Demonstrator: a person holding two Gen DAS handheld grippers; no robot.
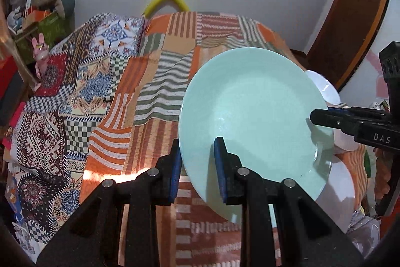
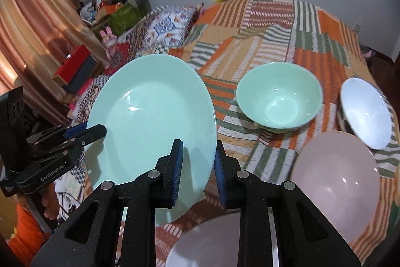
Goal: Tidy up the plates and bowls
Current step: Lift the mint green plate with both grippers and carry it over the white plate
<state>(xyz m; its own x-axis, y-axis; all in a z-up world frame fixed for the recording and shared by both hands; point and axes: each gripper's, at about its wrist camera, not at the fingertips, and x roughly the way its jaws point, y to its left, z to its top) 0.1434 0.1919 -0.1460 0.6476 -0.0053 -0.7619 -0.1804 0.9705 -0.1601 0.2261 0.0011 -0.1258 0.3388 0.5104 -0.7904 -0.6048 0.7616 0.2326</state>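
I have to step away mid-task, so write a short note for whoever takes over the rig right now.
Left gripper: shut on the green plate at its left rim.
Right gripper: shut on the same plate's right rim; plate is held tilted above the bed.
Lying on the bed: green bowl, white bowl, pink bowl, a pale plate.
Done: plate gripped.
Left: set it down, then group the rest.

"GenRobot.AI" marks the left claw (image 2: pixel 96 133); "DAS" the right claw (image 1: pixel 315 116).

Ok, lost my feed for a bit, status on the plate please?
Left gripper and right gripper both shut on green plate, opposite rims. Plate tilted, off the bedspread. Green bowl and pink bowl sit apart, nothing blocking.
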